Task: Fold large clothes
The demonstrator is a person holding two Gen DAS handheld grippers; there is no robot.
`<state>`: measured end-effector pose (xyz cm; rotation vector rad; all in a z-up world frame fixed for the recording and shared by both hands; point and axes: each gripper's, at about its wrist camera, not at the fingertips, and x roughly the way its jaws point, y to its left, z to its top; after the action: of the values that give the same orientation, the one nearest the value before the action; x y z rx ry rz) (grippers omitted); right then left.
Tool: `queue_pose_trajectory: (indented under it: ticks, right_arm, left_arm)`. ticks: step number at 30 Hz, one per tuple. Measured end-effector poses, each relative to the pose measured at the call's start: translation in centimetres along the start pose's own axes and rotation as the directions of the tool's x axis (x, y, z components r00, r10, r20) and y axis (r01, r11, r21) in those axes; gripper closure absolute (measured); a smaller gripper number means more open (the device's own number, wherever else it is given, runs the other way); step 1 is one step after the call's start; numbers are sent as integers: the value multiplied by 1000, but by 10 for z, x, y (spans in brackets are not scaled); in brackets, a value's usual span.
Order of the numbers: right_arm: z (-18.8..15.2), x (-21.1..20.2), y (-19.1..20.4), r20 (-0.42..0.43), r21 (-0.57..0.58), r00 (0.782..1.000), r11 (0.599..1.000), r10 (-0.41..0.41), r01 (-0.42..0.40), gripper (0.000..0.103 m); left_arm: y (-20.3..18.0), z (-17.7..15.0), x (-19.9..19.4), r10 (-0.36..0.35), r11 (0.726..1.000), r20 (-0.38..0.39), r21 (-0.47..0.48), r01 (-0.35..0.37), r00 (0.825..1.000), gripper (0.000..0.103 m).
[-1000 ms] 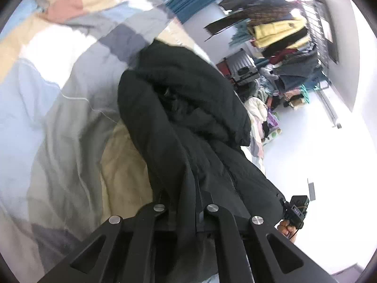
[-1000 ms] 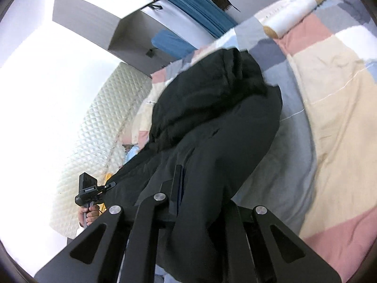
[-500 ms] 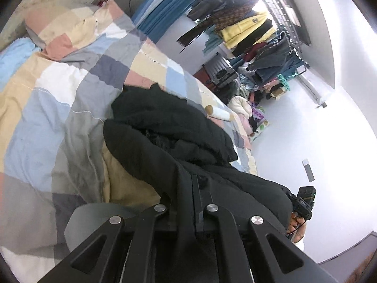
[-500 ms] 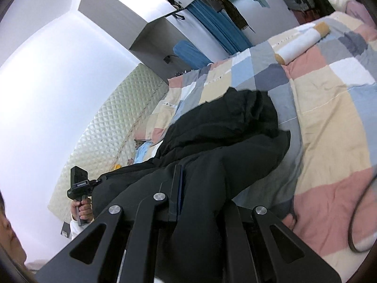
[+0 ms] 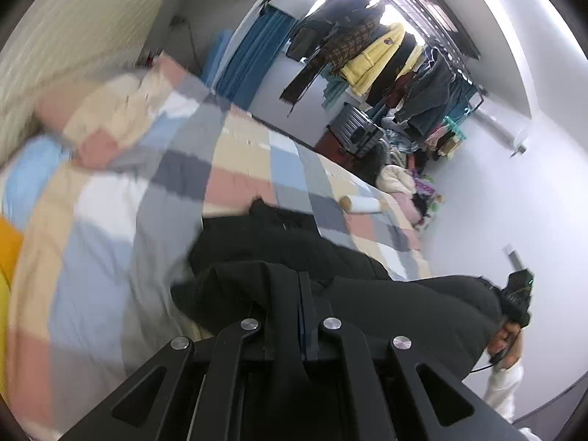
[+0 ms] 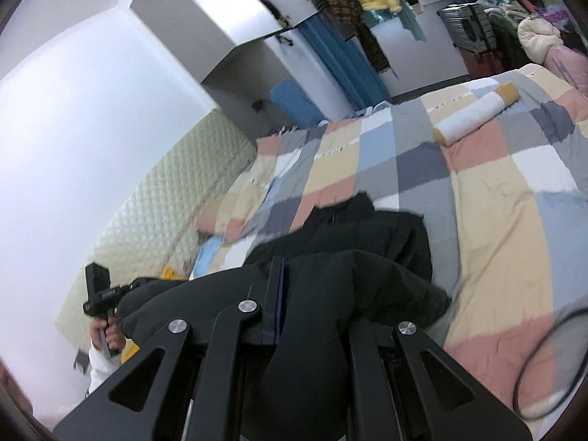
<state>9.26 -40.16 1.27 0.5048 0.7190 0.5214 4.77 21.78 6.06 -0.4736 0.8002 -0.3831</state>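
Left wrist view shows the left tongs (image 5: 299,294) clamped on a thick fold of the black coat (image 5: 404,308), and the right wrist view shows the right tongs (image 6: 290,286) pinched on another bunch of it. The coat hangs lifted between the two, its far end trailing onto the patchwork quilt (image 6: 496,220) of the bed. It looks padded, bulky and fairly heavy, soft enough to sag and slump, so I would judge the firm edges such as hem, shoulder seams or collar the safest places to hold.
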Motion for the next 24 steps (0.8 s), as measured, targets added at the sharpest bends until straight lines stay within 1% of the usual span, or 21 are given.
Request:
queue_pose_trajectory:
  ticks: [2, 3, 5, 7, 8, 9, 12, 14, 17, 18, 19, 21, 23, 24]
  right_arm:
    - [17, 11, -7, 17, 22, 1000, 1000, -4, 3, 94]
    - [32, 24, -18, 25, 59, 1000, 998, -5, 4, 94]
    - [50, 41, -33, 35, 110, 999, 994, -11, 7, 94]
    - [65, 56, -40, 40, 124, 998, 992, -39, 34, 94]
    - [71, 65, -45, 43, 131, 998, 990, -53, 47, 94]
    - [79, 78, -49, 42, 131, 996, 989, -77, 71, 94]
    - [95, 112, -62, 38, 125, 988, 981, -152, 147, 94]
    - [103, 138, -74, 29, 121, 979, 973, -203, 198, 94]
    - [109, 171, -91, 3, 107, 962, 956, -275, 273, 94]
    - [109, 187, -97, -9, 84, 950, 947, -312, 311, 94]
    - [109, 196, -102, -17, 66, 943, 941, -333, 333, 94]
    - [108, 224, -115, -43, 18, 921, 921, -388, 389, 94]
    - [104, 244, -130, -70, 8, 908, 910, -414, 415, 94]
    - [102, 253, -139, -80, 19, 908, 910, -412, 414, 94]
  left_arm:
    - [-2, 27, 18, 18, 1000, 12, 0, -18, 1000, 97]
    - [-4, 37, 27, 38, 999, 16, 12, -39, 999, 97]
    - [-7, 58, 49, 91, 995, 27, 35, -92, 995, 97]
    - [-10, 77, 76, 156, 986, 30, 55, -158, 987, 97]
    - [-11, 88, 93, 203, 976, 30, 70, -205, 979, 97]
    - [-9, 94, 105, 227, 971, 29, 71, -229, 973, 97]
    - [-5, 114, 148, 319, 943, 18, 89, -319, 948, 97]
    - [-1, 123, 179, 377, 921, 10, 98, -376, 926, 97]
    - [10, 132, 220, 437, 896, -11, 99, -433, 900, 97]
    - [15, 134, 236, 456, 886, -18, 101, -453, 890, 97]
    - [19, 136, 251, 474, 877, -23, 104, -469, 880, 97]
    - [28, 138, 282, 510, 856, -41, 120, -502, 859, 96]
    - [40, 139, 312, 533, 843, -68, 120, -524, 843, 96]
    - [46, 138, 325, 538, 841, -84, 114, -529, 839, 96]
